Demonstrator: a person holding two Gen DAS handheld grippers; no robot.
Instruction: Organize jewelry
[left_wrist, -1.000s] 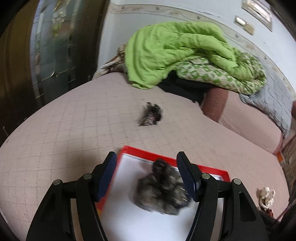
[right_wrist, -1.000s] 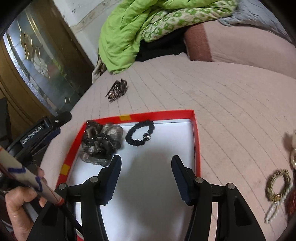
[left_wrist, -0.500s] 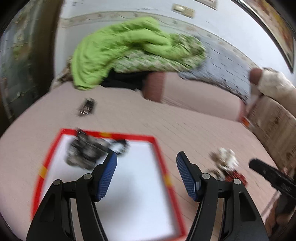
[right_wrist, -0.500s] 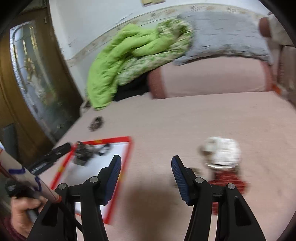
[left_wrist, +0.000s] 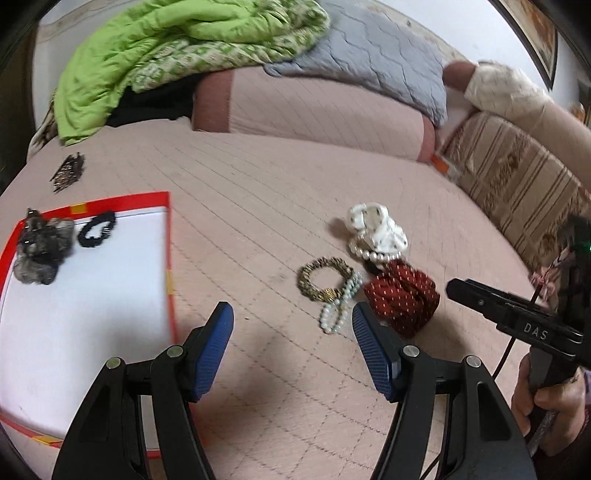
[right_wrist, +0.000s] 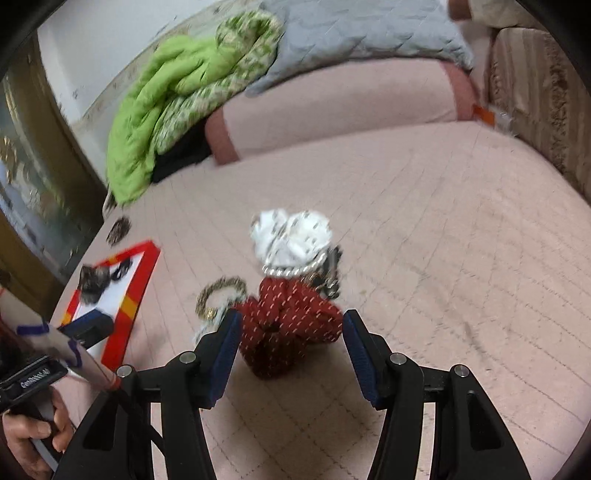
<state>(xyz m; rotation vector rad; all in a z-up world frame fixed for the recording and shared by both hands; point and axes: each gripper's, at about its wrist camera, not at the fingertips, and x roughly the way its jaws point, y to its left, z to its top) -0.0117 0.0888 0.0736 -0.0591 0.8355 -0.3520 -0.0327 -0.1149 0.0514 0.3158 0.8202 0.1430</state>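
Both grippers stand with jaws wide and empty over the bed (left_wrist: 280, 192), and the step in hand looks like picking the next piece from the loose pile that lies well to the right of the tray (left_wrist: 168, 236). The right gripper (right_wrist: 290, 334) already frames the red scrunchie (right_wrist: 291, 321), which sits on the bed just ahead of its jaws and is not pinched; it probably does best to come down until the pads straddle the bunched cloth, close on the cloth alone, and lift straight so the pearl strand (left_wrist: 338, 306) and gold bracelet (left_wrist: 321, 277) touching that pile are not dragged along. The left gripper (left_wrist: 291, 350) hangs over bare bed between tray and pile, nearest the pearl strand, and should likely keep out of the other's path. Counted: in the tray, one grey fur scrunchie (left_wrist: 38, 251) and one black bead bracelet (left_wrist: 96, 229). In the pile, one red scrunchie, one white scrunchie (left_wrist: 380, 227), one gold bracelet, and at least one pearl strand; a second pearl loop and a dark piece under the white scrunchie are too tangled to tell. Beyond the tray lies one dark hair clip (left_wrist: 68, 171).
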